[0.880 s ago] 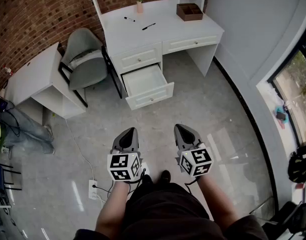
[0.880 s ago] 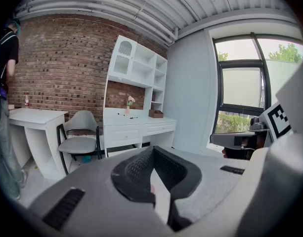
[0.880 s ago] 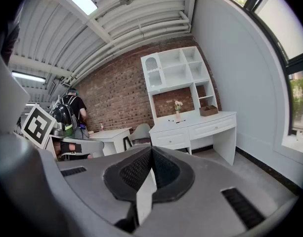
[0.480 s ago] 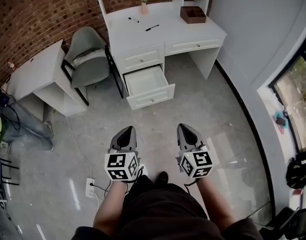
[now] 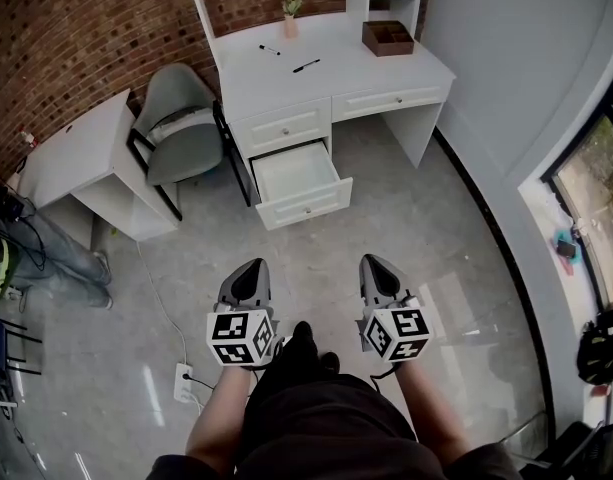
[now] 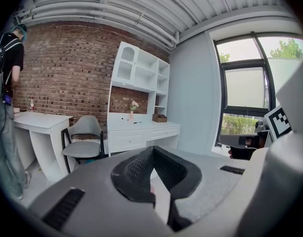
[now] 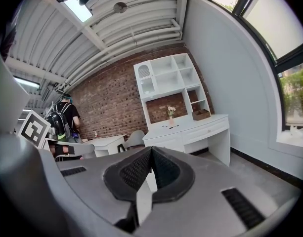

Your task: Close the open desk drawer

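Desk (image 5: 376, 68) first: white, set against the brick wall, well ahead of you across the floor. Its lower left drawer (image 5: 294, 171) stands pulled out and empty, with the front panel facing you. The sliding axis runs straight away from you into the desk, so the push should go forward on that panel. Your left gripper (image 5: 252, 268) and right gripper (image 5: 376, 265) hang low by your legs, well apart from it, each with jaws pressed together on nothing. The drawer lies ahead between them, slightly nearer your left.
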`<state>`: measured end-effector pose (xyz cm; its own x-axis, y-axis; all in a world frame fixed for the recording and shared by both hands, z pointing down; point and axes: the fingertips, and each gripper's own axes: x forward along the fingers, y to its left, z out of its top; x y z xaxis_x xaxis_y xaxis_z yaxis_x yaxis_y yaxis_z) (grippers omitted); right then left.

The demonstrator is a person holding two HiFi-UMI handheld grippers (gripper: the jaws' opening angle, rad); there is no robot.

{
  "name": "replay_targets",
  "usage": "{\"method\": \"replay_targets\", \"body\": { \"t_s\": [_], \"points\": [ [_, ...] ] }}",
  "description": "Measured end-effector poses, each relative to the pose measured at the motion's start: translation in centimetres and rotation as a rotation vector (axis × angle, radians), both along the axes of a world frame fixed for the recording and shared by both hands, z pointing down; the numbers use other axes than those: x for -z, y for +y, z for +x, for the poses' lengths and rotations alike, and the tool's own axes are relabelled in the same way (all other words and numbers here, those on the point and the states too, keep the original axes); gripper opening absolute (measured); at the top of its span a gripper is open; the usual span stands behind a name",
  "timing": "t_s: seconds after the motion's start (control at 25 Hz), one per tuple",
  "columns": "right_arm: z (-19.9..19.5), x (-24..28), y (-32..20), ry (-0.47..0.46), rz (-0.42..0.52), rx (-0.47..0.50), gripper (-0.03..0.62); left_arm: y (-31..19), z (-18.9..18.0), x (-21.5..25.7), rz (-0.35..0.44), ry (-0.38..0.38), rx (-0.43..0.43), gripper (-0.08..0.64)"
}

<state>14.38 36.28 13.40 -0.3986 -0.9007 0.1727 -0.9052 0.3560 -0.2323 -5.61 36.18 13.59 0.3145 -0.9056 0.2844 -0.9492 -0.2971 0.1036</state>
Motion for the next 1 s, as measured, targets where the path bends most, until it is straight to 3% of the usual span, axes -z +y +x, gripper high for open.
{"method": "replay_targets", "body": {
  "t_s": [0.44,1.0],
  "points": [
    [-0.1,-1.8,-8.4,0.033,-0.048,0.003,0.005,-9.1,-0.5,-3.3,-0.064,-0.006,-0.002,0.009],
    [-3.1,-4.8,-30.3,0.079,-0.144,-0.004,0.005,-30.7,-3.2,-6.8,-0.139,0.010,0.009,0.009]
  ]
}}
